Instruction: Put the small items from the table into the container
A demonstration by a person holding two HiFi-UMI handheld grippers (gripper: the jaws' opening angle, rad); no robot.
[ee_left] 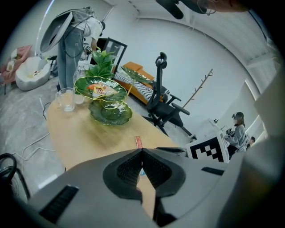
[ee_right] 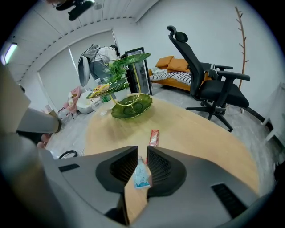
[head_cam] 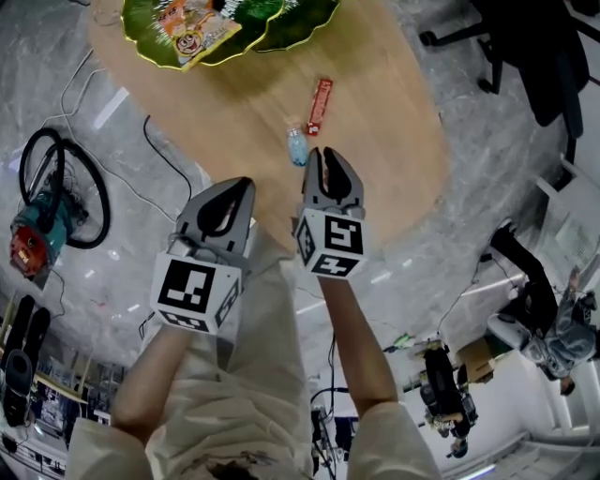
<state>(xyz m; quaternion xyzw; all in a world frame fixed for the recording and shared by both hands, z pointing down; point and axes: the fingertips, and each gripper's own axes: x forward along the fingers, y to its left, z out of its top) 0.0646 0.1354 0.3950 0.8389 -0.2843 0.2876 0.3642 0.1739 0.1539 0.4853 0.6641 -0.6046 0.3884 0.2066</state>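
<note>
A small light-blue packet [head_cam: 297, 145] lies on the round wooden table [head_cam: 394, 112], with a red packet [head_cam: 320, 105] just beyond it. My right gripper [head_cam: 326, 155] hovers right beside the blue packet. In the right gripper view the jaws [ee_right: 142, 150] stand a narrow gap apart; the blue packet [ee_right: 141, 174] shows through that gap, not pinched, and the red packet [ee_right: 154, 137] lies ahead. My left gripper [head_cam: 244, 185] hangs nearer the table's edge, its jaws [ee_left: 142, 150] shut on nothing. The green tiered dish [head_cam: 298, 28] stands at the far side and holds an orange snack bag [head_cam: 192, 26].
A drinking glass [ee_left: 67, 99] stands left of the green dish [ee_left: 110, 112]. A black office chair [ee_right: 213, 87] stands beyond the table on the right. Cables and a coiled hose [head_cam: 56, 187] lie on the floor at the left. A person [ee_left: 238, 129] sits far off.
</note>
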